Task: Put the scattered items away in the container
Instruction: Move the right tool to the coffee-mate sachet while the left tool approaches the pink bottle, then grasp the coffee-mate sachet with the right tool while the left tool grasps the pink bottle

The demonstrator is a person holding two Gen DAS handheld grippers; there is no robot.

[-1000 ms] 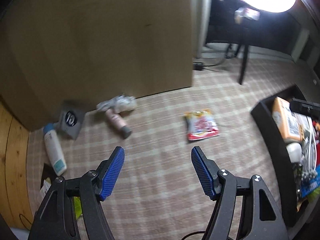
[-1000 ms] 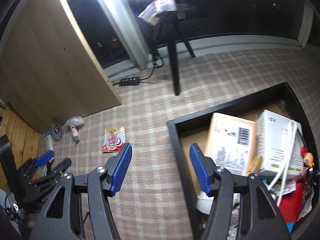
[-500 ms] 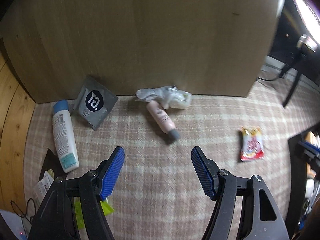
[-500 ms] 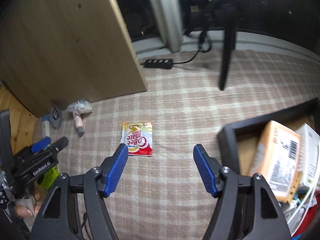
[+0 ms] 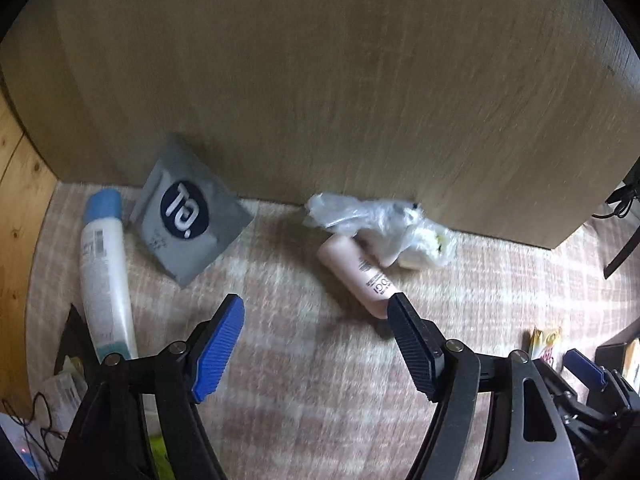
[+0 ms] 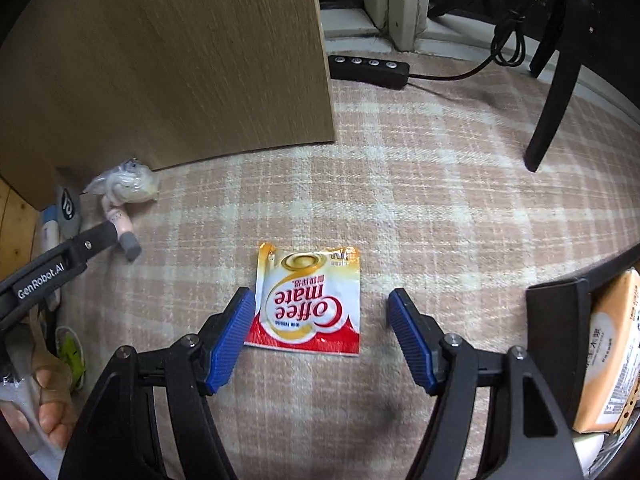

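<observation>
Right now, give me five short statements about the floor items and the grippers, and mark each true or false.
1. The Coffee mate sachet lies flat on the checked rug, between the right gripper's open jaws. True.
2. The pink bottle stands upright. False: it lies on its side, next to a crumpled plastic bag.
3. The left gripper is clamped on the grey pouch. False: its jaws are opening and hold nothing; the pouch leans against the wooden panel.
4. A white bottle with a blue cap lies on the rug left of the grey pouch. True.
5. The sachet is already in the black container. False: it is on the rug outside it.
</observation>
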